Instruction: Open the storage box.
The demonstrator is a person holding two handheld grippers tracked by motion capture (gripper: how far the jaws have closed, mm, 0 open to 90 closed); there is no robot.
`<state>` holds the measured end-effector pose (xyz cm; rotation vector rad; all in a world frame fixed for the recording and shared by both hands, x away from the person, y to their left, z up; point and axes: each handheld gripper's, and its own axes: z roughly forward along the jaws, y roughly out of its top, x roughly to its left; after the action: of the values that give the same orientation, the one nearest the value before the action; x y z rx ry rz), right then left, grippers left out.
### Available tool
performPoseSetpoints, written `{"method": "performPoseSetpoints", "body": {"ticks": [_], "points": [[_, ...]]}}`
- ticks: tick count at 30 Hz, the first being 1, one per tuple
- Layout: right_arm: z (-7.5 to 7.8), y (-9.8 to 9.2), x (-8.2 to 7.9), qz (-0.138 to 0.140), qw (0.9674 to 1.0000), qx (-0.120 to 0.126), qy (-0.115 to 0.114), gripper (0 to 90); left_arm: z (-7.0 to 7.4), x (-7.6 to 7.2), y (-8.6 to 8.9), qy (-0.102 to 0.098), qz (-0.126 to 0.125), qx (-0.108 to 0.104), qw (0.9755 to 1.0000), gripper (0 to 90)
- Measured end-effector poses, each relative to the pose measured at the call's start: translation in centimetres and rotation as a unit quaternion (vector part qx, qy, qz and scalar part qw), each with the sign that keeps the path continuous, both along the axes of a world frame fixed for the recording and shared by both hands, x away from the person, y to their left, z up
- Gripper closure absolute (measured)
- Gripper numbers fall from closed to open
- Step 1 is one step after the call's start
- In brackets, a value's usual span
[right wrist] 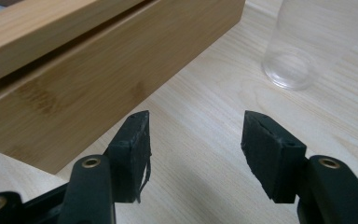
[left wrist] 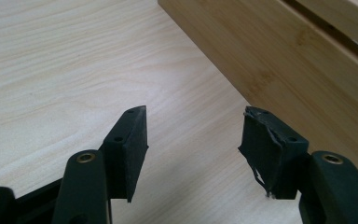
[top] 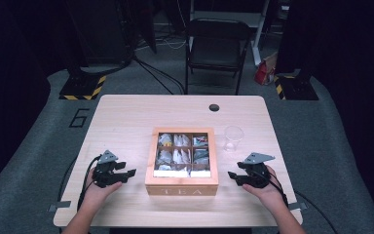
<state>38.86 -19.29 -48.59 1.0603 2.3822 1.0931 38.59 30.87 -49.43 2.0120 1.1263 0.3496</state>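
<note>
- The tea box [top: 181,165] sits at the middle of the table [top: 126,117], a wooden case with a clear lid through which rows of tea bags [top: 180,148] show in their compartments. The word TEA faces the person, at 6 o'clock on the box — a sign the front edge, where a lid would lift, is turned toward the hands.
- The left gripper [top: 126,174] rests on the table at about 9 o'clock from the box, near it but not touching. Its jaws stand apart with nothing between them; in the left gripper view [left wrist: 193,135] bare tabletop lies in the gap and the box's side wall [left wrist: 279,60] runs just ahead.
- The right gripper [top: 233,176] mirrors it at about 3 o'clock from the box, likewise released and empty. In the right gripper view [right wrist: 195,135] the box's wall [right wrist: 98,88] is near its jaws on one side.
- A clear plastic cup [top: 233,137] stands upright at about 2 o'clock from the box, close beside it but apart. It looks empty, and its place within easy reach of the right gripper suggests it is meant to receive something from the box — likely a tea bag.
- My reading: both grippers flank the box symmetrically as a ready stance, one to steady the case and one to raise the lid, which appears to be shut at present.
</note>
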Motion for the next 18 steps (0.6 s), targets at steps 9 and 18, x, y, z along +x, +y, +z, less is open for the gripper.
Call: {"method": "performPoseSetpoints", "body": {"ticks": [9, 18], "points": [[0.9, 0.2, -0.5, 0.005, 1.0000, 0.008, 0.001, 44.3, 0.9, -0.5, -0.1, 0.003, -0.004, -0.010, 0.9999, 40.8], [1.9, 0.2, -0.7, 0.005, 1.0000, 0.008, 0.003, 44.4, 1.9, -1.0, -0.9, -0.002, -0.014, 0.010, 0.9998, 41.9]]}}
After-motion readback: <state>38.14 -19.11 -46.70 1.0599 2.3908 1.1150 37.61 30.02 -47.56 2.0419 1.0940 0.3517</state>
